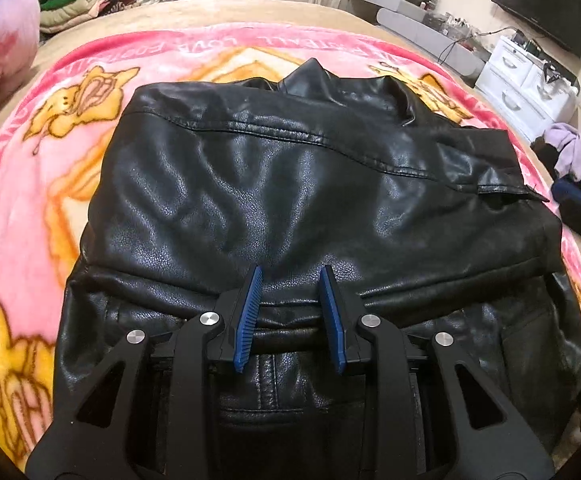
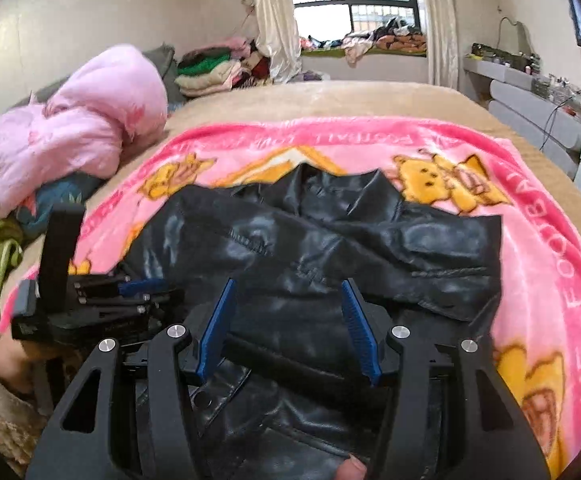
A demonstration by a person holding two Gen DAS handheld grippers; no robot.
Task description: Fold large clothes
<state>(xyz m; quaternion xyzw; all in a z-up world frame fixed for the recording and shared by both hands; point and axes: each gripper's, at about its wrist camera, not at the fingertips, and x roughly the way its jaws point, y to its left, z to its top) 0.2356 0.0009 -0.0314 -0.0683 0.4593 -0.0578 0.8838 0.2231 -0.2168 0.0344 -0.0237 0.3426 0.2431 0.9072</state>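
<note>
Left wrist: left tool (image 1: 292, 280) open above jacket (image 1: 290, 184); pink blanket (image 1: 18, 216) beneath.

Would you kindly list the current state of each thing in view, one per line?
Black leather jacket: lying partly folded on the blanket, ungripped.
Pink blanket: spread flat over the bed.
Left gripper: jaws open above the jacket.
Right gripper: jaws open, empty.

The pink blanket's (image 2: 546, 216) border reads "LOVE FOOTBALL", partly legible.
</note>
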